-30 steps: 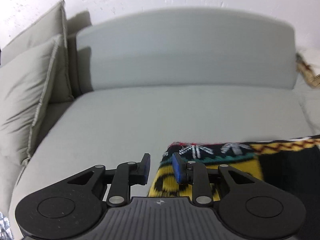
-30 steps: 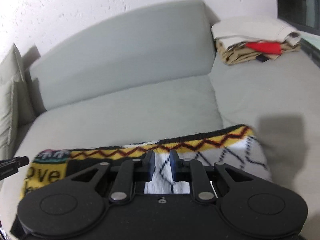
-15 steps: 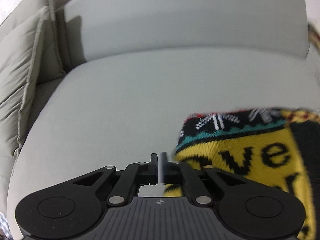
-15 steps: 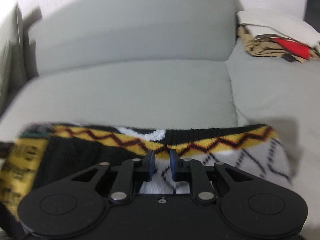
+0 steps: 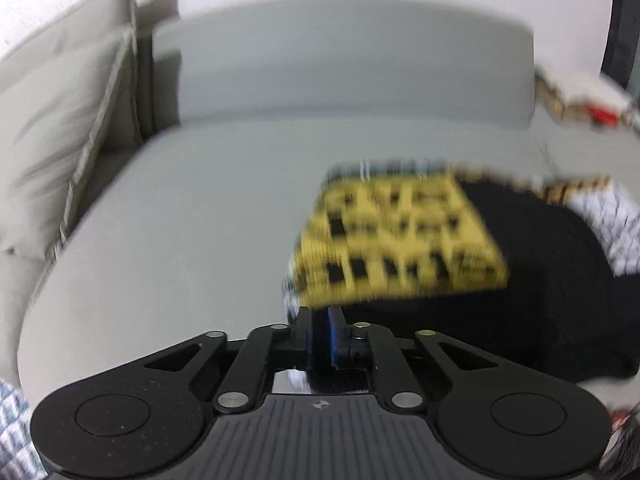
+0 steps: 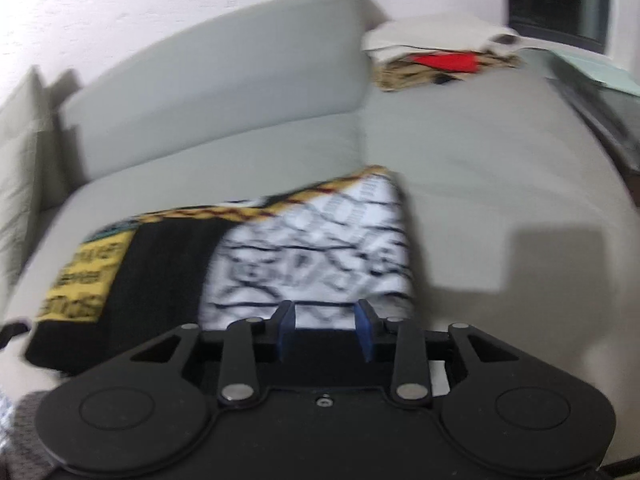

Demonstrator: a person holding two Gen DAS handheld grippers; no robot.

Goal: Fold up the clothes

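Note:
A knitted garment with black, yellow and white patterned panels (image 5: 400, 240) lies flat on the grey sofa seat (image 5: 180, 220). In the right wrist view its white panel (image 6: 312, 256) is straight ahead and its yellow panel is at the left. My left gripper (image 5: 319, 334) is shut at the garment's near left edge, and dark fabric sits between its pads. My right gripper (image 6: 326, 330) is open, its pads just short of the white panel's near edge, holding nothing. Both views are blurred.
A stack of folded clothes (image 6: 440, 60) with a red item lies on the sofa's far right, also in the left wrist view (image 5: 580, 100). Grey cushions (image 5: 60, 140) stand at the left. The sofa backrest (image 5: 352, 68) is ahead.
My right gripper has opened and let go of the garment's white panel. The garment now lies flatter on the seat with more of its panels in view. My left gripper stays shut.

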